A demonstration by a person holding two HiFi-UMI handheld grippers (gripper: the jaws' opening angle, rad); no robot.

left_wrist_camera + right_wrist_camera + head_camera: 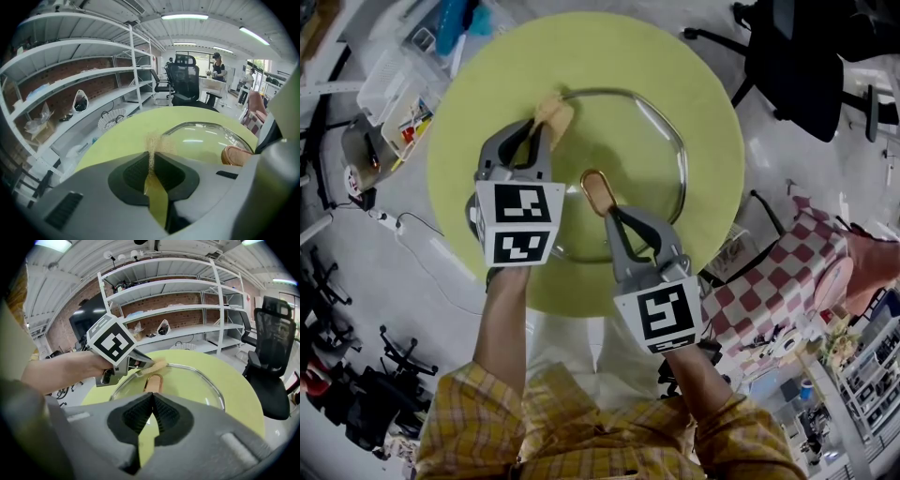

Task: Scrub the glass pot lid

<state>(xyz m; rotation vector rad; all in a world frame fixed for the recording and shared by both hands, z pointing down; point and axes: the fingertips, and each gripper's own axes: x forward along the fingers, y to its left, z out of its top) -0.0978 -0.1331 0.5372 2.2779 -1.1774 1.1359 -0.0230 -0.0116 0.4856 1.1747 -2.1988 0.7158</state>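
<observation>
glass pot lid [652, 164] flat on green table [478, 122]. left gripper [542, 127] pinches sponge [555, 112] at lid's far rim; right gripper [614, 216] nips handle [598, 190] end. risk: thin hold slips under scrubbing push, lid skids.

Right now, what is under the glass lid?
Only the green table shows through the lid; the sponge and handle cover small patches.
</observation>
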